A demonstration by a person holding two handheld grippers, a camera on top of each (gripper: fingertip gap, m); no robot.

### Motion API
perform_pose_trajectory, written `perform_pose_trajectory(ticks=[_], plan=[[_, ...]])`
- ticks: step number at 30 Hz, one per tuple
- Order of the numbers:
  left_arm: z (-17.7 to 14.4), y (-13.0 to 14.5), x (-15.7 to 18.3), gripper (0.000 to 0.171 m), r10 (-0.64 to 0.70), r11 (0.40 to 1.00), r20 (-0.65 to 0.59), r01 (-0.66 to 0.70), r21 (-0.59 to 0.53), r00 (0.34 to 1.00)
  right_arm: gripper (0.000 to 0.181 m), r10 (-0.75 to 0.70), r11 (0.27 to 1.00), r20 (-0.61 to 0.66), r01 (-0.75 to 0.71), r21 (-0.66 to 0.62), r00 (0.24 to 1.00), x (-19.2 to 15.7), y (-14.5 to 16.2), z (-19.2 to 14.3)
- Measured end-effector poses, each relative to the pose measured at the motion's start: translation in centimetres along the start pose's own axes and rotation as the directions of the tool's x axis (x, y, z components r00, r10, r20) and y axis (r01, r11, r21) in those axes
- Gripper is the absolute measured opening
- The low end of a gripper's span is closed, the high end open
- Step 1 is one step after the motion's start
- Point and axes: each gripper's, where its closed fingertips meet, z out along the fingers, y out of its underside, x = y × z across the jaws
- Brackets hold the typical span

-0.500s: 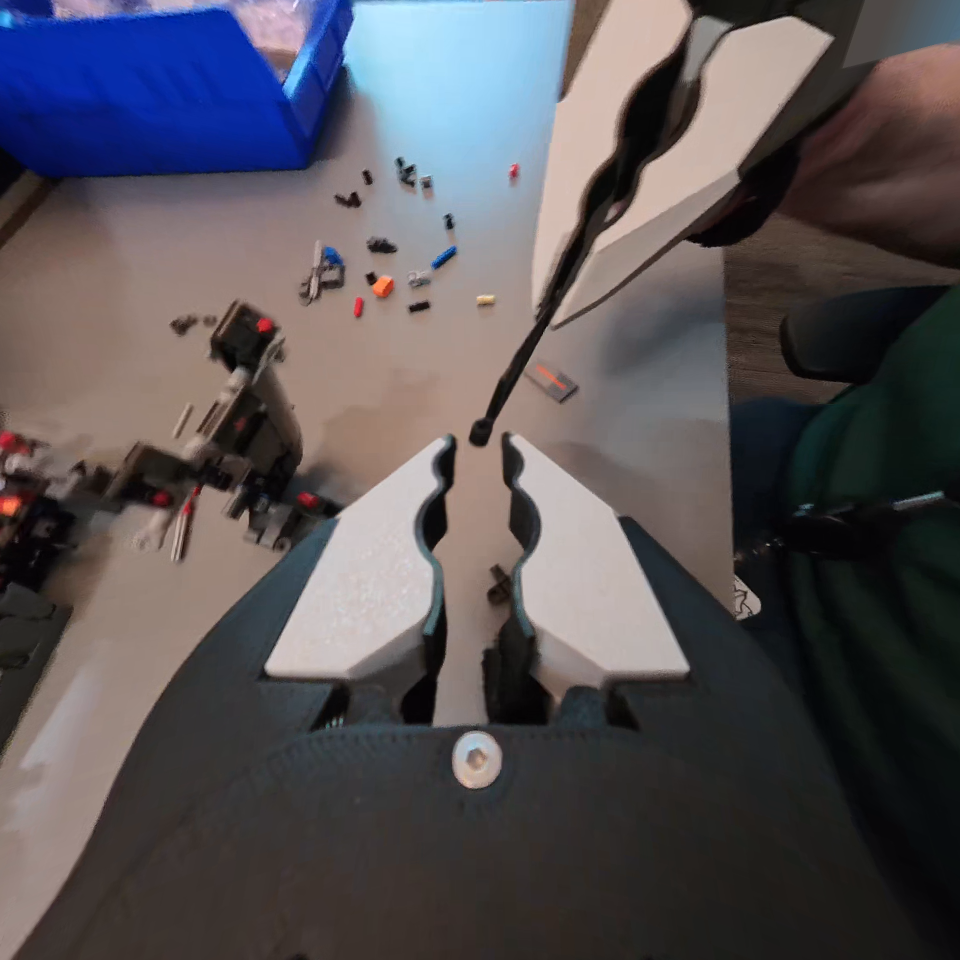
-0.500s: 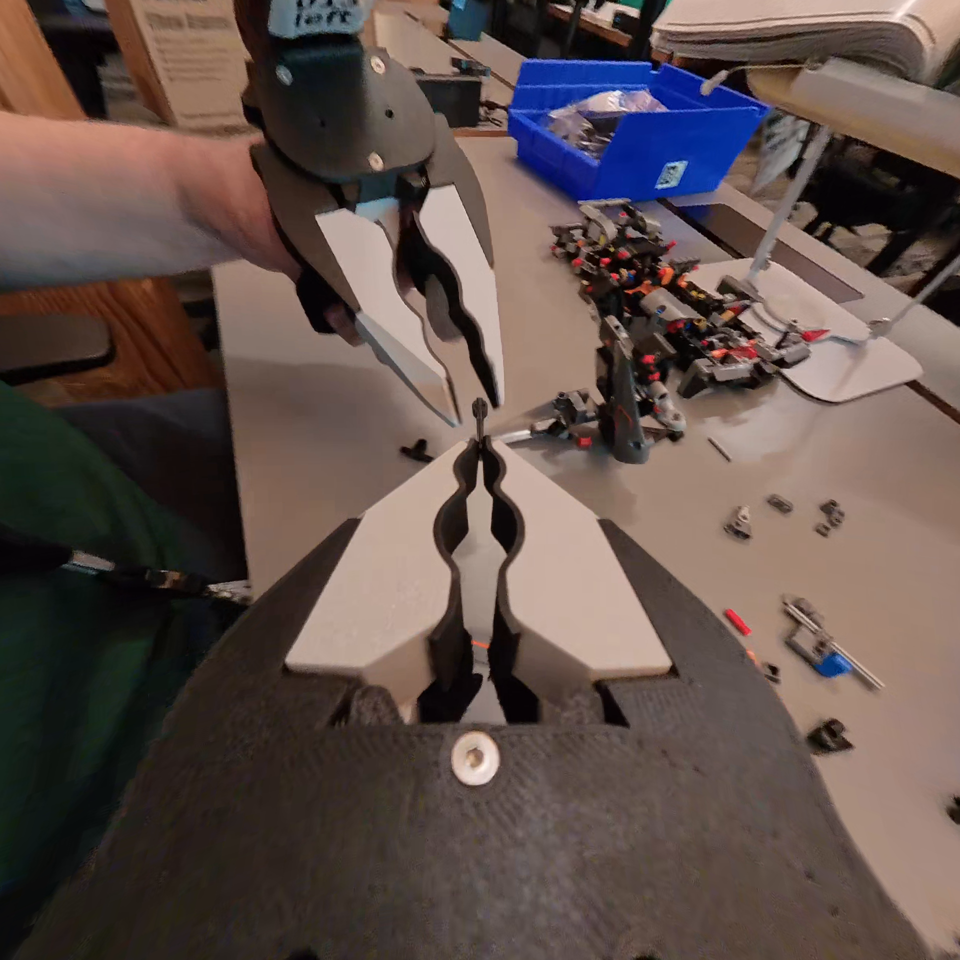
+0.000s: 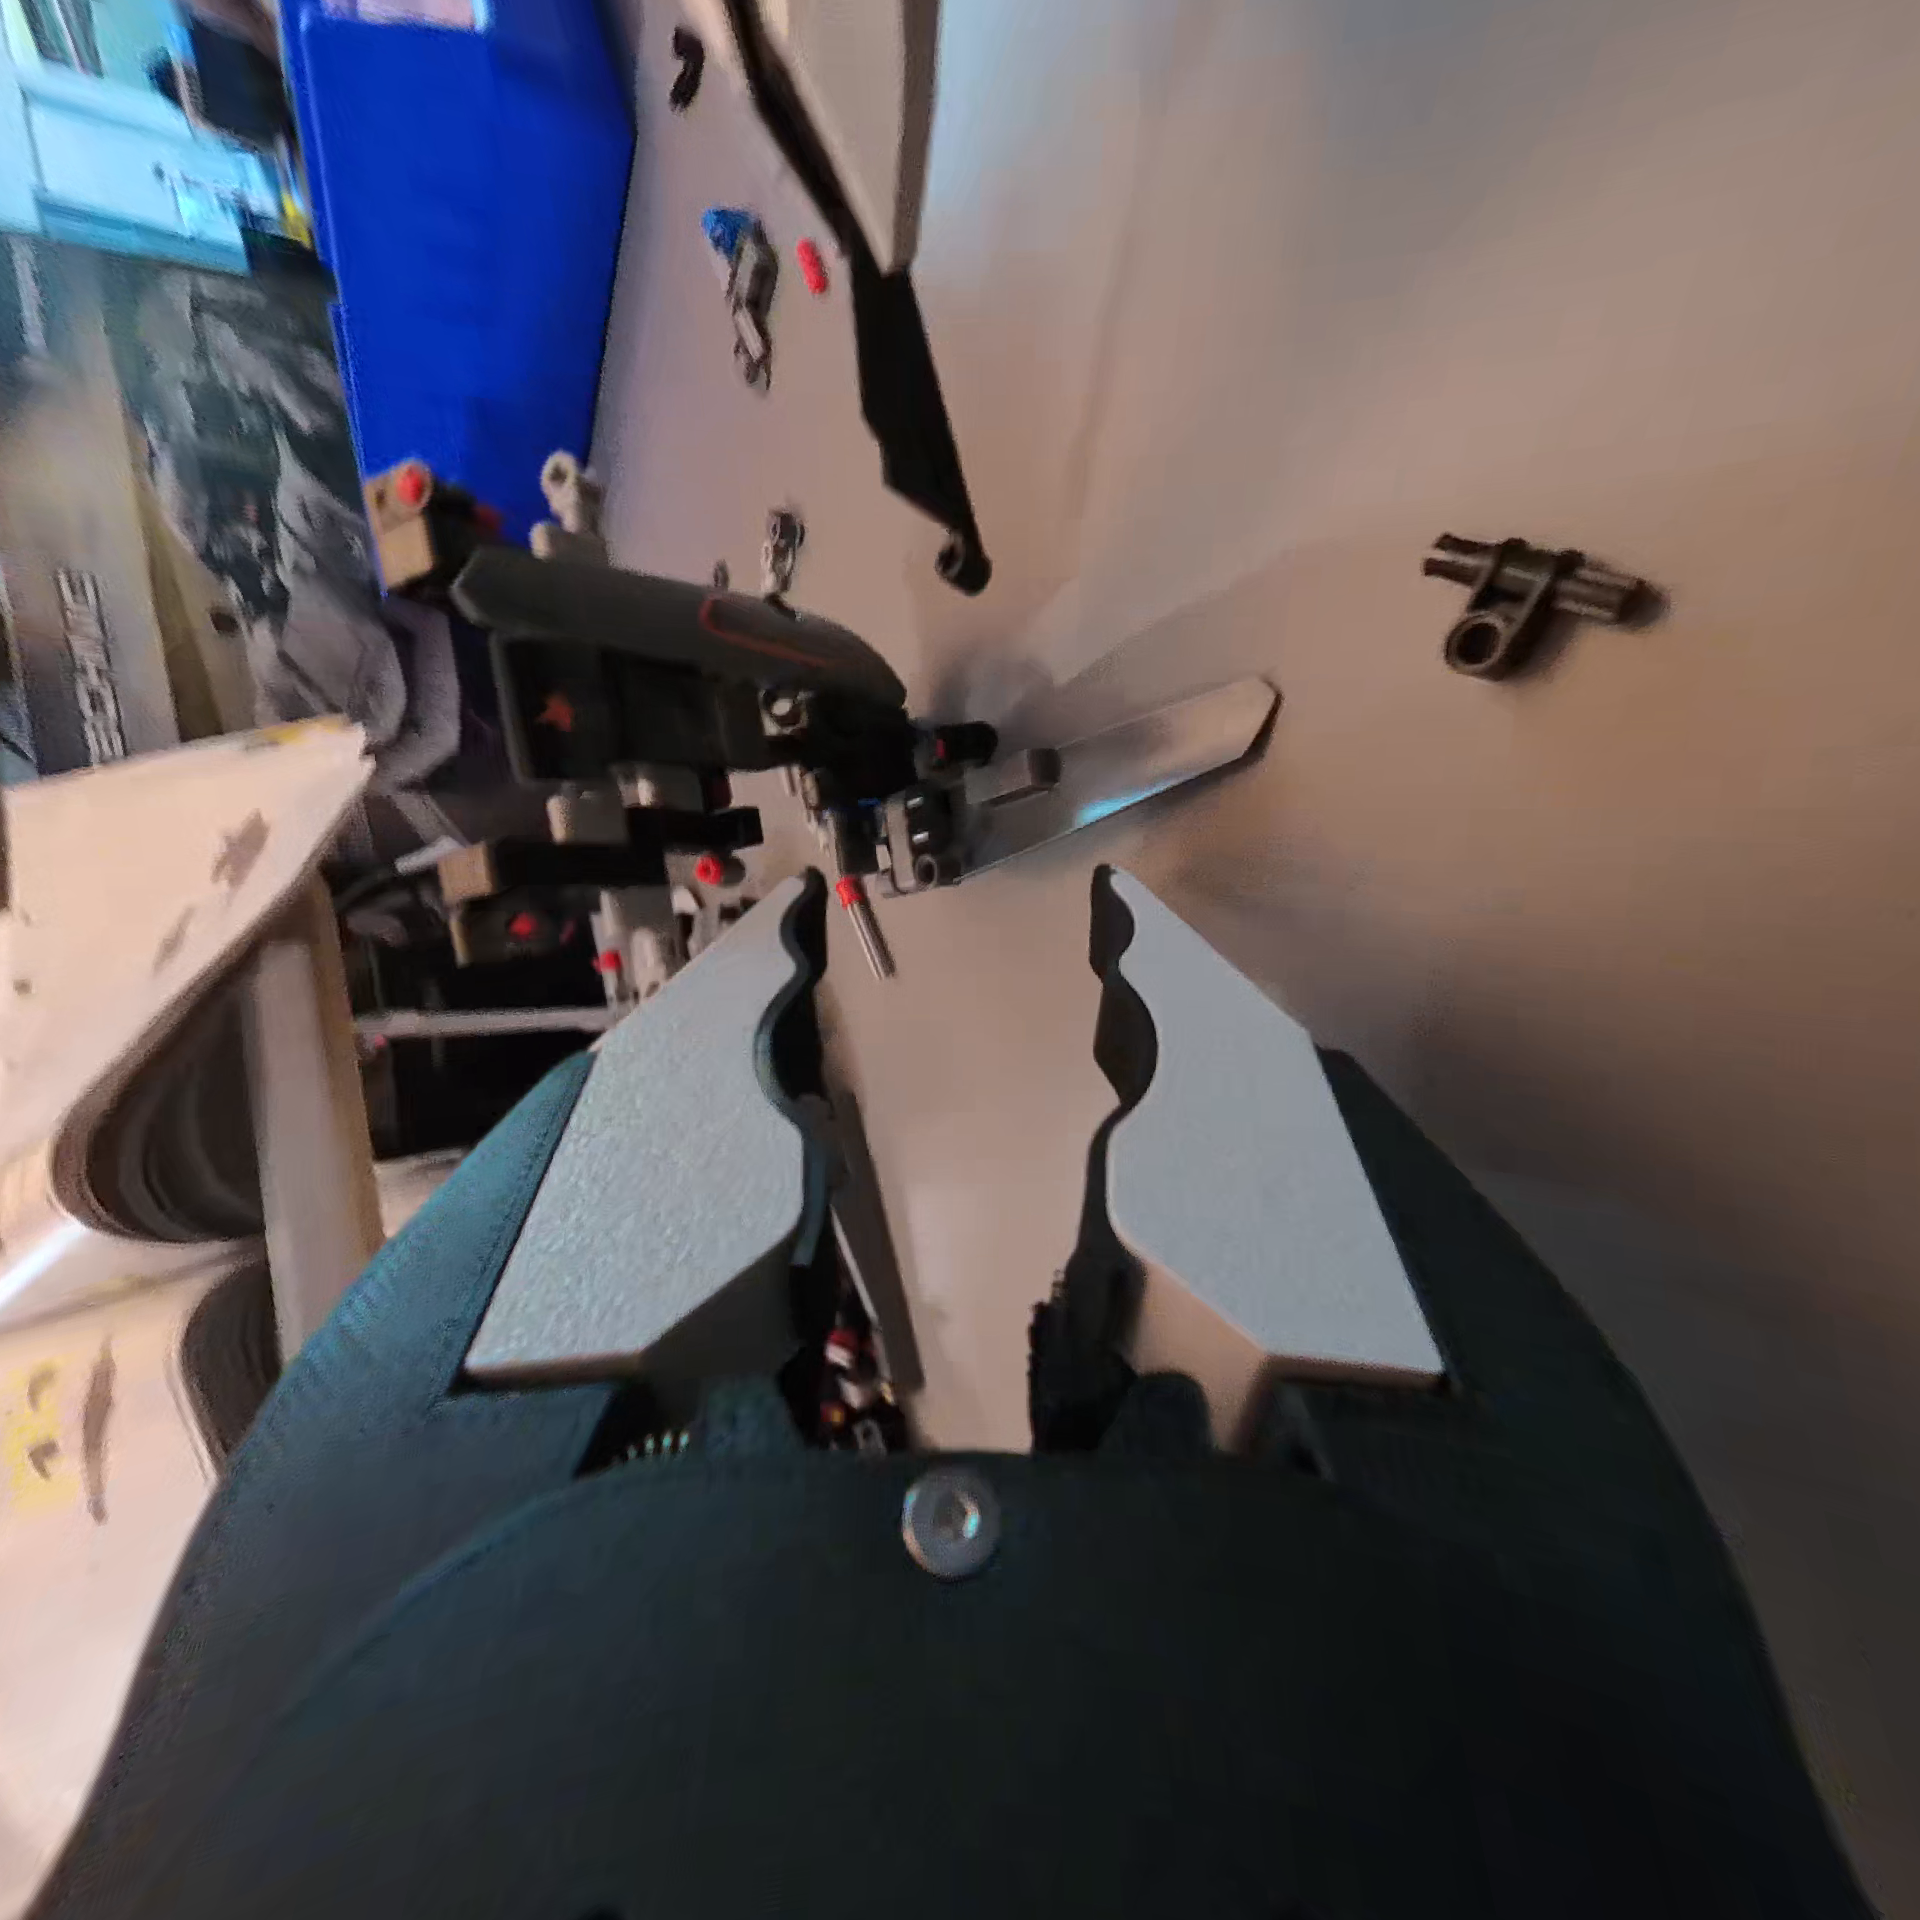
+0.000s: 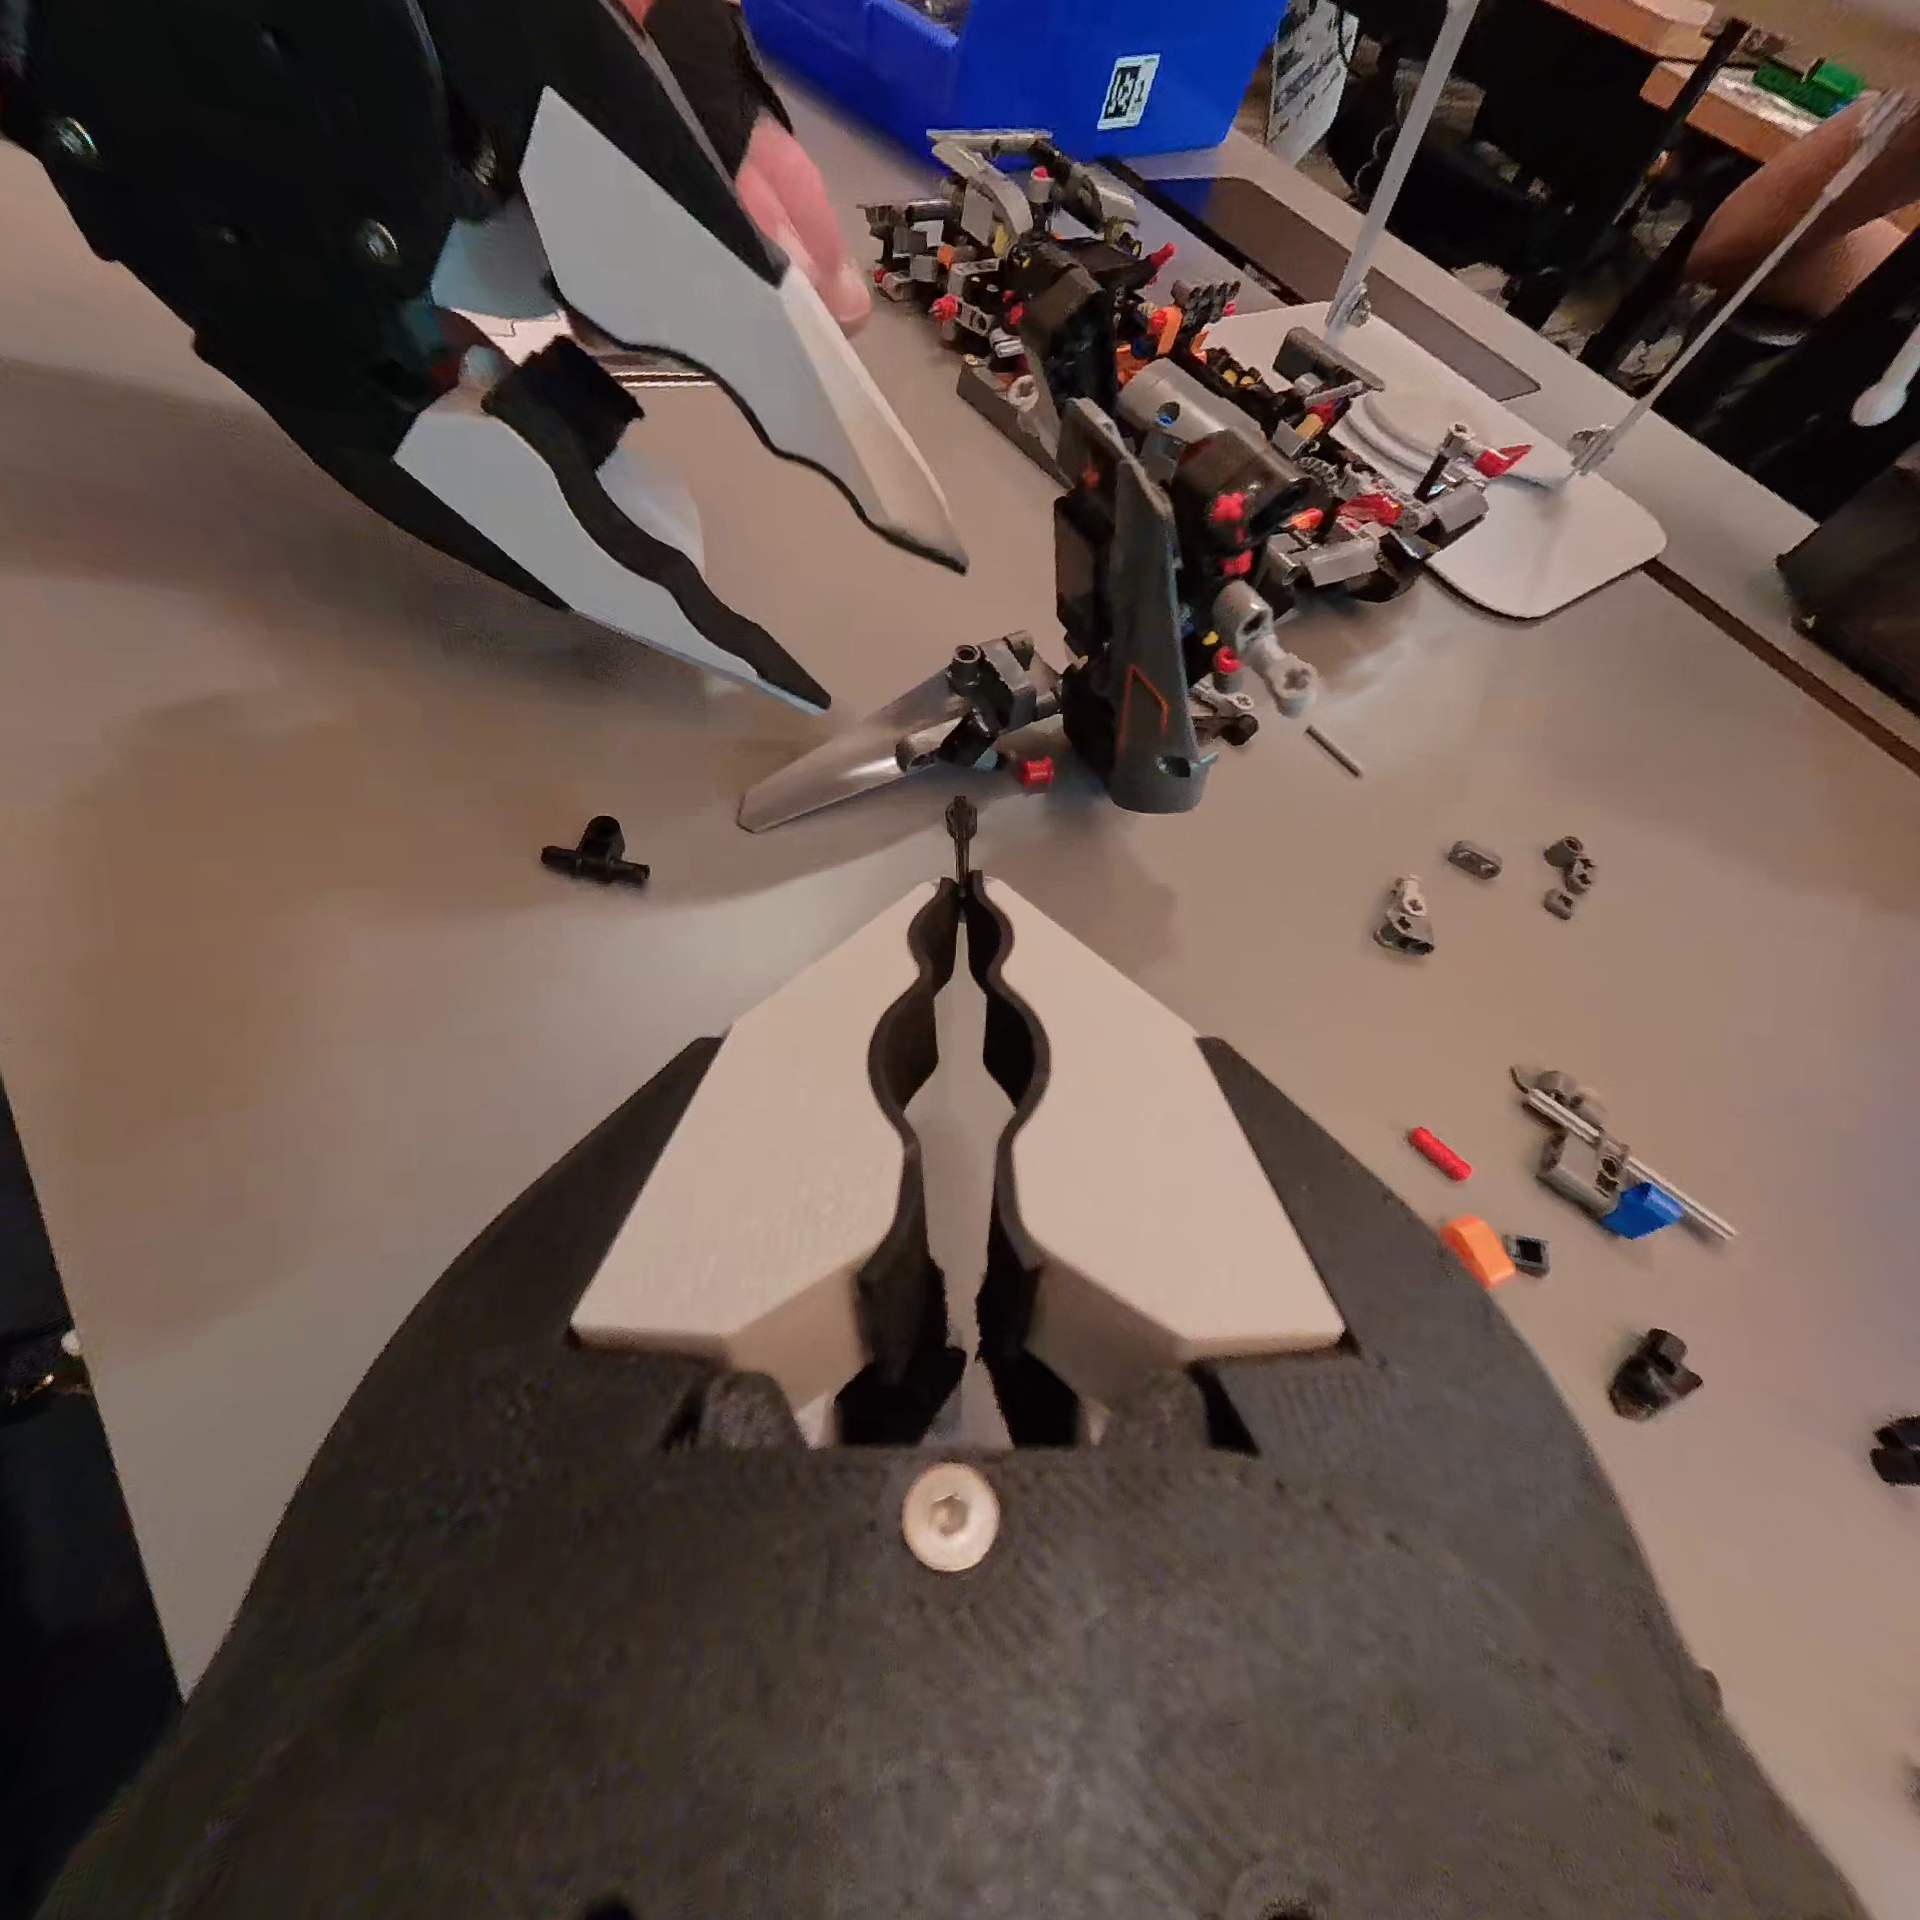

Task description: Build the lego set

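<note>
My right gripper [image 4: 961, 883] is clamped on a thin black pin [image 4: 961, 831] that sticks straight out past the tips, its long axis pointing at the lego model [image 4: 1127, 665] on the counter [image 4: 312, 987]. My left gripper [image 3: 956, 883] hangs with jaws apart, holding nothing, near the model's grey blade [image 3: 1164, 758]. A blue bin [image 4: 1039, 62] behind holds something I can't make out.

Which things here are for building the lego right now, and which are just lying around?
In use now:
- right gripper, shut on a thin black rod
- left gripper, open, near the model
- dark lego model with its grey blade piece

Lying about:
- black T-shaped piece
- loose red pin, orange brick
- blue bin
</note>
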Motion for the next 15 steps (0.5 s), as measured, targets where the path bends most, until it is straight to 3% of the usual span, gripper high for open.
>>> perform_pose_trajectory(ticks=[6,15], plan=[[1.3,-0.1,1.0,0.031,0.215,0.975,0.023,-0.216,0.052,0.976,0.000,0.007,0.999,-0.025,-0.008,-0.036,1.000,0.1,0.2,1.4],[2.8,-0.1,1.2,0.009,0.236,0.966,0.025,-0.237,0.104,0.972,0.000,0.056,0.997,-0.042,-0.059,-0.057,0.998,1.1,0.6,2.3]])
